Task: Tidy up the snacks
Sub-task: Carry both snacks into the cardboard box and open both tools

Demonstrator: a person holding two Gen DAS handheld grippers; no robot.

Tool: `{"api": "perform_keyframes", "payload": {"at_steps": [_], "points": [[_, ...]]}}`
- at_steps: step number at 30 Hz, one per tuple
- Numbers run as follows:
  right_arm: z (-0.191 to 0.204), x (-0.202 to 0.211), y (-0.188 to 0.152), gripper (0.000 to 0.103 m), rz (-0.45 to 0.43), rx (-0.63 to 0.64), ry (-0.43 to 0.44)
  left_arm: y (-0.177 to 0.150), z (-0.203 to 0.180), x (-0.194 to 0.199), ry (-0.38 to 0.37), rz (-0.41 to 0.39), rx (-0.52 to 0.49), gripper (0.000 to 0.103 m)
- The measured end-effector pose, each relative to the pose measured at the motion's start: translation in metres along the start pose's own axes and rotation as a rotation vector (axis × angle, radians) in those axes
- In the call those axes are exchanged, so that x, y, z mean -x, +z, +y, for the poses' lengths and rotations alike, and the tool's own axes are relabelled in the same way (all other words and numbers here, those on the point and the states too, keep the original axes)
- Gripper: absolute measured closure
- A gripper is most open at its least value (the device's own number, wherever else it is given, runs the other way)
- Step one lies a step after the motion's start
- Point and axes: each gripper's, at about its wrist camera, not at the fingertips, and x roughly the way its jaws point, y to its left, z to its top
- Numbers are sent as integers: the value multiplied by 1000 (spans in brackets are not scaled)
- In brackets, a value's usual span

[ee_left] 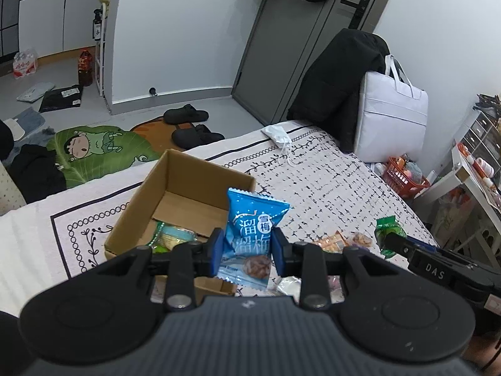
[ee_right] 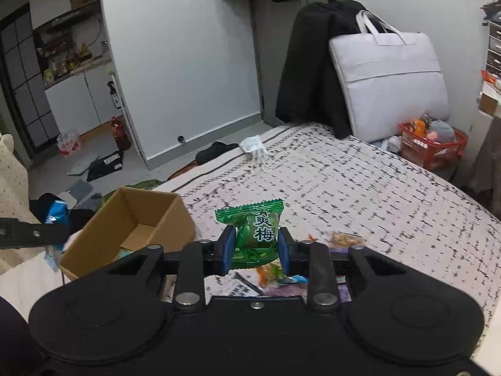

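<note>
My left gripper (ee_left: 248,247) is shut on a blue plum snack packet (ee_left: 253,219) and holds it above the bed, just right of the open cardboard box (ee_left: 188,181). The box holds a green-and-blue snack (ee_left: 170,235). My right gripper (ee_right: 256,249) is shut on a green plum snack packet (ee_right: 255,232), held above the bed to the right of the box (ee_right: 150,216). The green packet also shows at the right of the left wrist view (ee_left: 388,233). Several loose snacks (ee_left: 341,241) lie on the bedspread under the grippers.
The patterned bedspread (ee_right: 360,188) stretches ahead. A face mask (ee_left: 277,134) lies near its far edge. A black coat (ee_left: 341,84) and white bag (ee_left: 391,109) stand at the far right. A red basket (ee_right: 432,147) sits beyond the bed. Slippers (ee_left: 191,125) lie on the floor.
</note>
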Motion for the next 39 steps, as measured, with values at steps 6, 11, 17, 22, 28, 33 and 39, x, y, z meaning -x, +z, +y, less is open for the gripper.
{"api": "perform_keyframes", "payload": {"at_steps": [6, 11, 17, 22, 28, 33, 39], "points": [[27, -5, 3, 74, -11, 34, 25, 1, 16, -12, 7, 16, 29, 72], [46, -14, 3, 74, -6, 47, 54, 5, 33, -24, 8, 29, 57, 72], [68, -27, 8, 74, -4, 38, 93, 17, 60, -38, 17, 37, 99, 72], [89, -42, 6, 74, 20, 60, 118, 29, 79, -52, 20, 51, 119, 72], [104, -54, 4, 74, 53, 87, 152, 30, 89, -79, 24, 112, 143, 71], [109, -62, 4, 74, 71, 95, 160, 21, 86, -94, 4, 183, 141, 66], [110, -70, 0, 74, 96, 87, 175, 16, 95, -102, 21, 228, 180, 51]]}}
